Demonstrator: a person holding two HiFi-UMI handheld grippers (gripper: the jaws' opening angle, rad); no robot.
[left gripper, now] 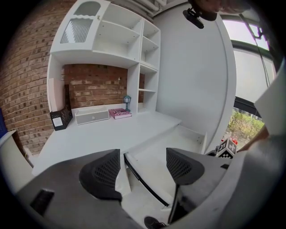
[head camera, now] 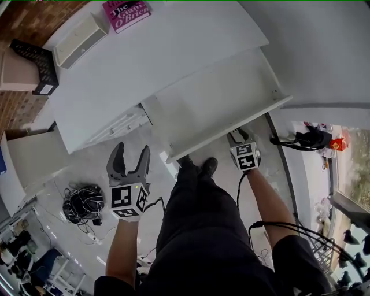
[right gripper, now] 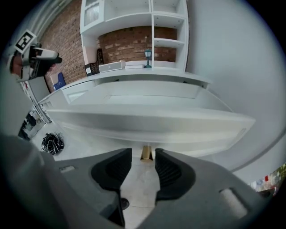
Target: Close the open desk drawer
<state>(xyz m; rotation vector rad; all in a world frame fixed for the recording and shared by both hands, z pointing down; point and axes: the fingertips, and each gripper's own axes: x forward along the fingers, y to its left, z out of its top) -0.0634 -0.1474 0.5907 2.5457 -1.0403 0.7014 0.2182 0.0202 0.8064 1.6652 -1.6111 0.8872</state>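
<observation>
**A:** Where is the drawer?

**B:** The wide, shallow white board drawer (right gripper: 147,123) stands pulled well out of the white table (head camera: 115,75), toward my legs, and it is empty. My right claw (right gripper: 143,157) is released just below the front panel. The small brass knob (right gripper: 146,152) shows between its tips, unpinched. My left claw (head camera: 132,151) hangs released and empty, off to the drawer's left.

**A:** How will it handle?

**B:** Stiff and light, I judge, gliding on runners. The knob looks small and slick, so I would press the front panel near its middle to keep it from skewing.

**A:** Anything to read?

**B:** The pink book (head camera: 126,13) at the table's back says "The", then perhaps "O'Brien". The word between is too blurred. The black box (left gripper: 65,116) has a white label I can't read.
</observation>
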